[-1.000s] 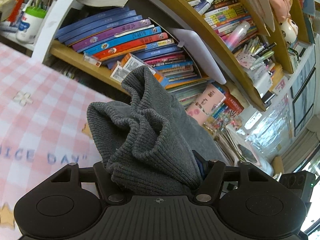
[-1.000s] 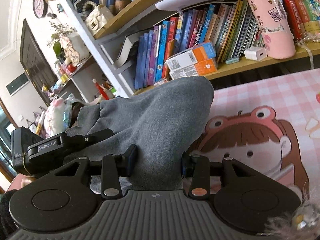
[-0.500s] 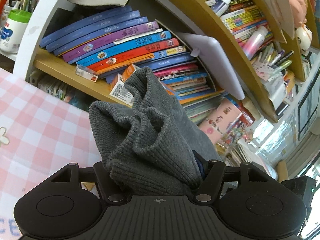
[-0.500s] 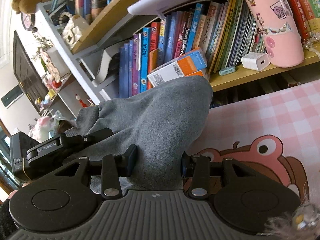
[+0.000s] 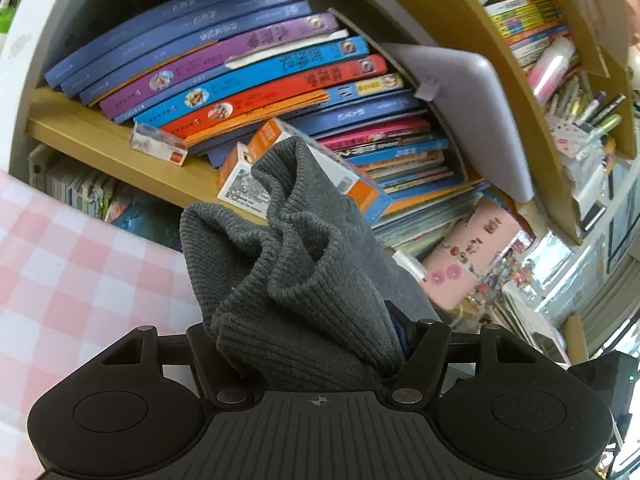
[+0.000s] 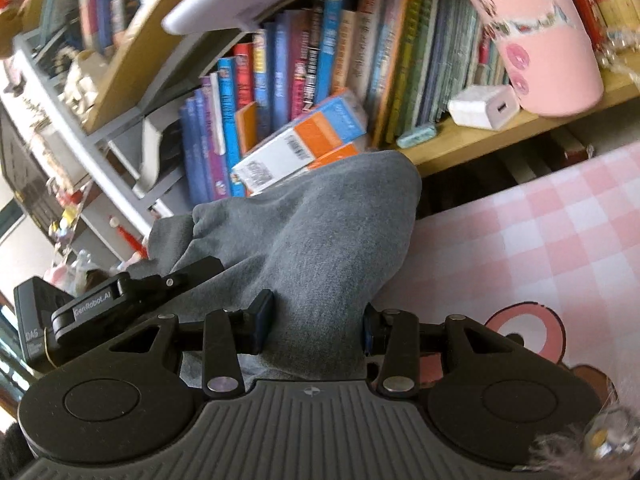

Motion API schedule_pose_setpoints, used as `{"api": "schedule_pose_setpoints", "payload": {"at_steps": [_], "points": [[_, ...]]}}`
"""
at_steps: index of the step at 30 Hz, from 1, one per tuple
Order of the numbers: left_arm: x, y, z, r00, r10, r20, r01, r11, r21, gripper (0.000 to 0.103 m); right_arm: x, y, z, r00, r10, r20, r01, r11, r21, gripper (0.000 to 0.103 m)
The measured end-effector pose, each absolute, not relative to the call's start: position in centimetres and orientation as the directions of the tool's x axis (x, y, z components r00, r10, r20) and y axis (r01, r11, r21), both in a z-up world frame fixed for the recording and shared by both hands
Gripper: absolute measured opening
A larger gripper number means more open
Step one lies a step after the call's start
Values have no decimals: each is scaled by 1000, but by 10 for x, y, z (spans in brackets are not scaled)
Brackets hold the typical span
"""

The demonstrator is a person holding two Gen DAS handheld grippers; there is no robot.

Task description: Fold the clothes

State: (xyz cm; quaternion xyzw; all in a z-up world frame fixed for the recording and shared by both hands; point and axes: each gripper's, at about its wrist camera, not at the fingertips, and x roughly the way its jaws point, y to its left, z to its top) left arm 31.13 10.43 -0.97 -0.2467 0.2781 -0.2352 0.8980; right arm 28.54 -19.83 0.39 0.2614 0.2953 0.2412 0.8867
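Note:
A grey garment with a ribbed knit hem (image 5: 292,292) is bunched between the fingers of my left gripper (image 5: 308,344), which is shut on it and holds it up in front of the bookshelf. My right gripper (image 6: 316,320) is shut on the smooth grey cloth of the same garment (image 6: 320,240), which hangs between the two grippers. The left gripper's black body (image 6: 116,304) shows at the left of the right wrist view, close beside the right one. Most of the garment is hidden below the grippers.
A pink checked tablecloth (image 5: 68,280) with a cartoon print (image 6: 528,332) lies below. Right behind stands a wooden bookshelf (image 5: 100,148) packed with books (image 5: 248,64), an orange and white box (image 6: 304,148), a pink tumbler (image 6: 540,36) and a white charger (image 6: 484,108).
Both grippers have risen and moved toward the bookshelf with the garment. Less tablecloth shows and the books are larger in both views.

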Motion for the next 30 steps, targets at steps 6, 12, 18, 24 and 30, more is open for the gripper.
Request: {"api": "schedule_pose_setpoints", "payload": {"at_steps": [6, 12, 18, 24, 30], "points": [[321, 106, -26, 738, -551, -389, 248, 758, -603, 72, 299, -204, -6, 700, 586, -409, -248, 736, 630, 43], [312, 110, -25, 786, -483, -385, 206, 792, -575, 95, 297, -204, -8, 732, 545, -408, -222, 758, 614, 74], [282, 117, -18, 845, -409, -344, 178, 822, -540, 98, 285, -216, -6, 766, 513, -387, -194, 759, 622, 84], [239, 119, -5, 888, -368, -274, 186, 834, -519, 101, 254, -218, 0, 787, 478, -390, -193, 791, 581, 85], [201, 121, -1, 897, -348, -274, 177, 849, -498, 101, 212, -213, 5, 795, 469, -385, -213, 810, 546, 89]]}}
